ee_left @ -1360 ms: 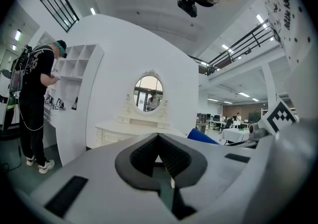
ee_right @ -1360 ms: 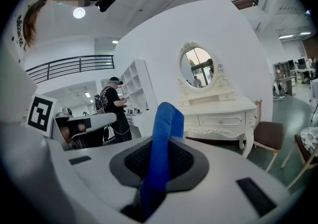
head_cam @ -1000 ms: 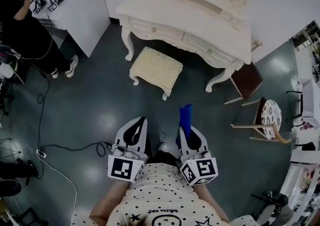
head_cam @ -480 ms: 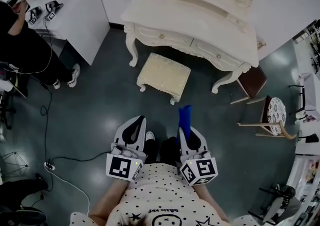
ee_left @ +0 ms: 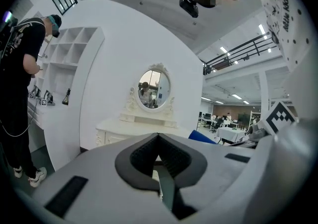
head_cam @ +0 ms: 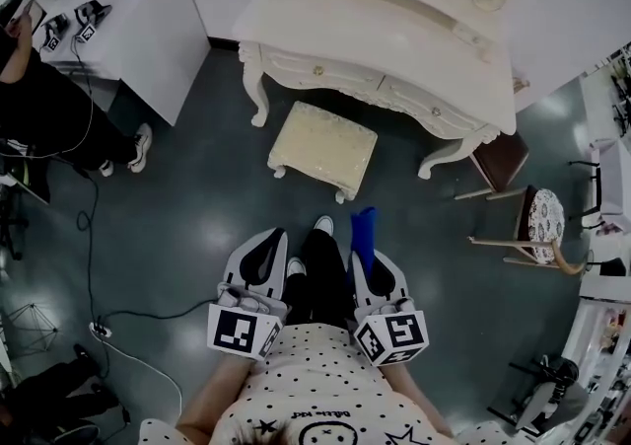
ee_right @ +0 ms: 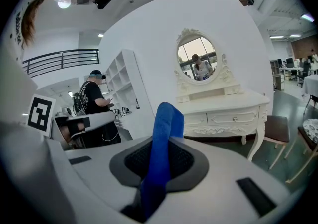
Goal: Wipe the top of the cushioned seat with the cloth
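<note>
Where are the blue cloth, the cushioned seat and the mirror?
blue cloth [ee_right: 162,153], right gripper view, its middle fold.
cushioned seat [head_cam: 322,143], head view, top cushion.
mirror [ee_right: 197,59], right gripper view, the glass.

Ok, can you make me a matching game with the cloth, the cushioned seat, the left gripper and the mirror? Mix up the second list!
Things:
1. cloth
2. cushioned seat
3. left gripper
4. mirror

Clues:
A. shut, with nothing in it
B. blue, pinched in the right gripper
C. cream, on the floor in front of the dressing table
D. oval, up on top of the dressing table

Right pairs: 1-B, 2-C, 3-A, 4-D.
</note>
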`<act>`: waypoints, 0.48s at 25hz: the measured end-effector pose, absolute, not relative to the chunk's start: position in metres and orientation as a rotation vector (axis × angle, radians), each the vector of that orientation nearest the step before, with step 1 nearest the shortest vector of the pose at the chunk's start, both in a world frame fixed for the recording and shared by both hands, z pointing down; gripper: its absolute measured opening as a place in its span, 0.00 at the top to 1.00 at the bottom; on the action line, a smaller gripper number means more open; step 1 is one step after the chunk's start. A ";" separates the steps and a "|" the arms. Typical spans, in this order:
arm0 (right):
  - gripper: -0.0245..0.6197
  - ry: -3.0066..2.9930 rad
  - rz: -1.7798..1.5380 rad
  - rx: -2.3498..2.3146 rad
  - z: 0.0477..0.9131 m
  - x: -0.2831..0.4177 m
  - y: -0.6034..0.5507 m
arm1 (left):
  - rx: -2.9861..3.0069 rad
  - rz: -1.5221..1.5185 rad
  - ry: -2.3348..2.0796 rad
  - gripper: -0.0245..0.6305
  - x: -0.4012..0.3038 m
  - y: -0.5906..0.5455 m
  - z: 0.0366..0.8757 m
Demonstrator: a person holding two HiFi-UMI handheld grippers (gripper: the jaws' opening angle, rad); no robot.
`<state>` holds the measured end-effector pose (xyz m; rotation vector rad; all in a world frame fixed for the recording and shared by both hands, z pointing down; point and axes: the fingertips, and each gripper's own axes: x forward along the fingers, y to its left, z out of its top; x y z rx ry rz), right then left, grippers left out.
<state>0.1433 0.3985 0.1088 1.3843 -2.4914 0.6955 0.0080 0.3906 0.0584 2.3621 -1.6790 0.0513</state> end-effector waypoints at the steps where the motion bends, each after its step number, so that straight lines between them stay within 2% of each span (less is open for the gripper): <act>1: 0.87 -2.489 0.702 1.379 0.111 0.143 0.391 | 2.355 0.059 -1.680 0.97 0.007 0.383 0.061; 12: 0.87 -2.473 0.740 1.385 0.118 0.158 0.282 | 2.330 0.070 -1.700 0.97 0.015 0.273 0.066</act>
